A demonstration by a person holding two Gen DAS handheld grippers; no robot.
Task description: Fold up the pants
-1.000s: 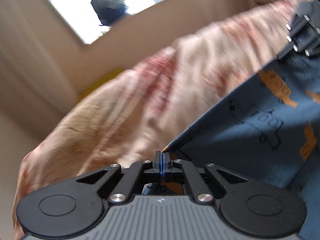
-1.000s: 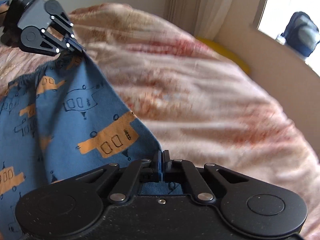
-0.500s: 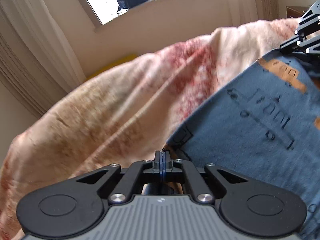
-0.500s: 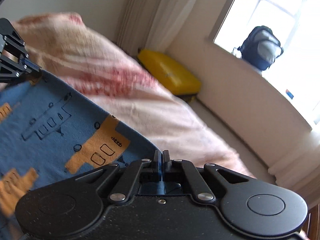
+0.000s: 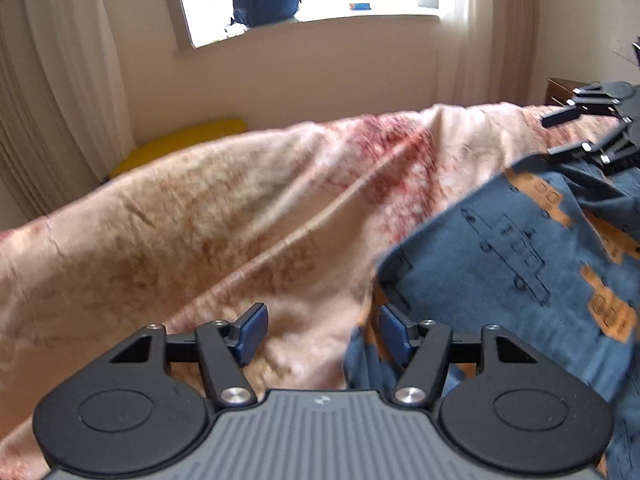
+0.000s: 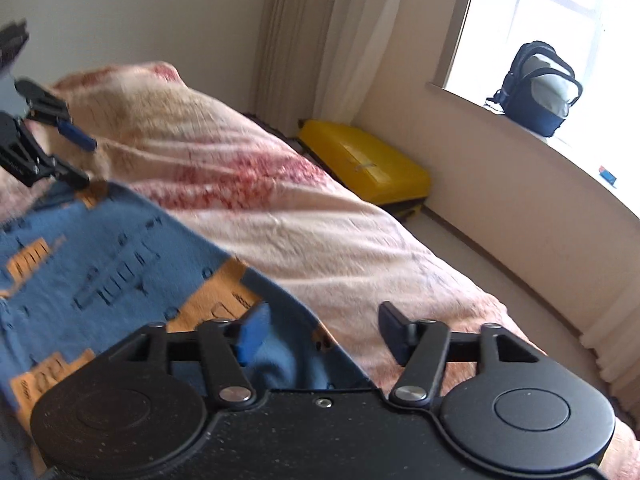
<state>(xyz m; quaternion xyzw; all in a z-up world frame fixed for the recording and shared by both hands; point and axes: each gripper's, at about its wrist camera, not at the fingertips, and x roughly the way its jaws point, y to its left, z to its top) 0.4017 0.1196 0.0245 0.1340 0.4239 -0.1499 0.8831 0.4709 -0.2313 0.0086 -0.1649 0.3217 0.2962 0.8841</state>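
Blue pants printed with orange vehicles lie spread on the pink bedspread. My left gripper is opening. Its pads are apart over the bedspread, and the pants' edge lies loose beside the right pad. The right gripper shows at the far right of this view, jaws apart above the pants' far corner. In the right wrist view my right gripper is opening too. A corner of the pants lies slack between its pads, unpressed. The left gripper stands with jaws apart at the cloth's far corner.
The bed drops off toward a floor strip beneath the window wall. A yellow suitcase lies on the floor beside it. A dark backpack sits on the windowsill. Curtains hang at both sides, and a brown nightstand stands behind the bed.
Both grippers were shut on the pants' edge in the earlier frames. Now both have spread their jaws and let go. The cloth has settled onto the bed and both hands have swung sideways.
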